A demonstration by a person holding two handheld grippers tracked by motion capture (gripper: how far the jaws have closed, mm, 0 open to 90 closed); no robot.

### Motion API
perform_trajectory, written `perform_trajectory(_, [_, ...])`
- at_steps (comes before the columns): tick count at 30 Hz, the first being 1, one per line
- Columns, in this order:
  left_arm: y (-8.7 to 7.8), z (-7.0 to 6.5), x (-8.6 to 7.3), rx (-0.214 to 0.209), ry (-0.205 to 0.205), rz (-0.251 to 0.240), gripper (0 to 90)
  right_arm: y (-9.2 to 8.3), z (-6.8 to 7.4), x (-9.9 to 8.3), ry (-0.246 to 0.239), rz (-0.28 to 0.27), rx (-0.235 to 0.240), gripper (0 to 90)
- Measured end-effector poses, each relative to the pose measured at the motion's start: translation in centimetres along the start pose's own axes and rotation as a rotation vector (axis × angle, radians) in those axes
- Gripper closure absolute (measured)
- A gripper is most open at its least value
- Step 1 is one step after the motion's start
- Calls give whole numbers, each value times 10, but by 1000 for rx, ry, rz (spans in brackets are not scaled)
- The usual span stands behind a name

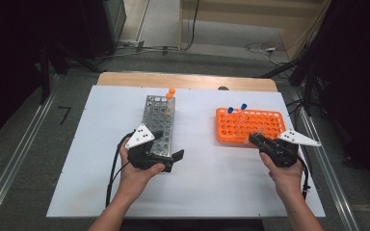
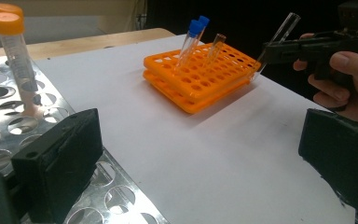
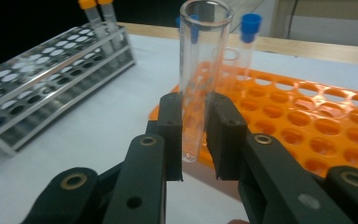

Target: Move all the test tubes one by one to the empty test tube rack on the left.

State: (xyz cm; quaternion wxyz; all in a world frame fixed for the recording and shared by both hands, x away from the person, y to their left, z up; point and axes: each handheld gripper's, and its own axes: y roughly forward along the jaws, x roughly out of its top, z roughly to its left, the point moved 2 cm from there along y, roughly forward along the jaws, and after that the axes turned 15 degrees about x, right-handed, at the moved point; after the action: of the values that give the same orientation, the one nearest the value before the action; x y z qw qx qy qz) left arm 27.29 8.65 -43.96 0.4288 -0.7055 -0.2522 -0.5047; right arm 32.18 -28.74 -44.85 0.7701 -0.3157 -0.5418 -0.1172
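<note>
My right claw [image 3: 195,140] pinched the clear tube [image 3: 200,79] upright at the orange rack's [image 1: 250,125] near edge, the metal rack [image 1: 158,122] lying to its left beside my spread left claw [image 1: 166,149].

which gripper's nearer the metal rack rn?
Left. The left gripper sits at the near end of the metal rack, one jaw over its holes. The right gripper is across the table by the orange rack, shut on a clear tube.
</note>
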Motion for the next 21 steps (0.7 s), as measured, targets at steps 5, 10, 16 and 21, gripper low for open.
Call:
perform_trajectory(5, [-1,-3,2,-9,8,-4,0,6,19,-1,-20,17,68,744])
perform_trajectory(10, [-1,-8,2,-20,13,-4,1,16,37,-1,-40,42,152,744])
perform_trajectory(16, [0,-14,3,-38,29,-8,22,29,51,-3,-59,78,219,744])
perform_trajectory(21, [1,-20,5,-59,36,-15,52,39,63,-5,-77,105,251,744])
